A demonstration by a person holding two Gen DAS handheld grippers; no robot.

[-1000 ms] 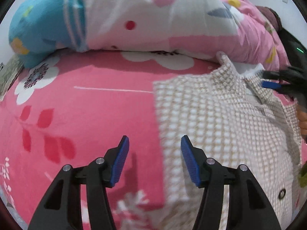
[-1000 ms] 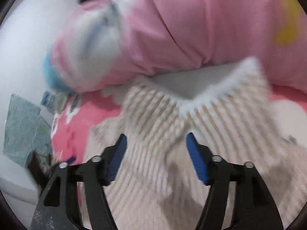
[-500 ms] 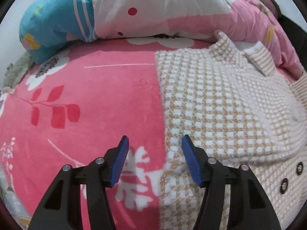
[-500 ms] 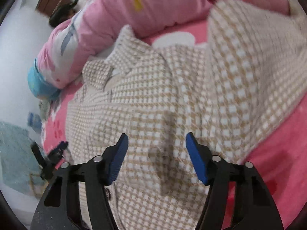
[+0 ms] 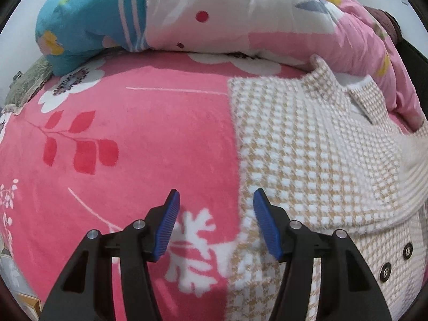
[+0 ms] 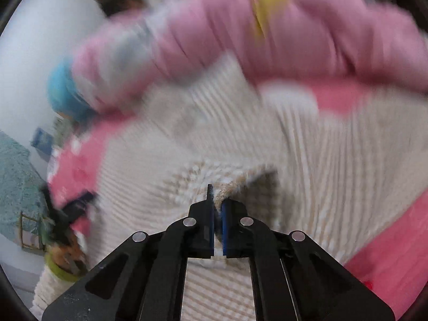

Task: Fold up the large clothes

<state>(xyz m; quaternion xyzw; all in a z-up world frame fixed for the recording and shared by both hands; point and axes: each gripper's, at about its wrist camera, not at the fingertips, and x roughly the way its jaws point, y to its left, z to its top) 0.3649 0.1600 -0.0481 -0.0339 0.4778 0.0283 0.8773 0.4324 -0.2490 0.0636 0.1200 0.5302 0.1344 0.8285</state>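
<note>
Right gripper (image 6: 218, 214) jaws just closed, pinching a fold of the checked jacket (image 5: 307, 147), next fold likely starting; left gripper (image 5: 215, 224) half open, empty, at its left edge

Bed cover (image 5: 139, 139): pink fleece with white flowers and red leaves.
Quilt (image 5: 240, 18): bunched along the far side, pink and white, one end blue.
Wall (image 6: 42, 42): plain white.
Left edge: a greenish textured cloth (image 6: 16, 187).
</note>
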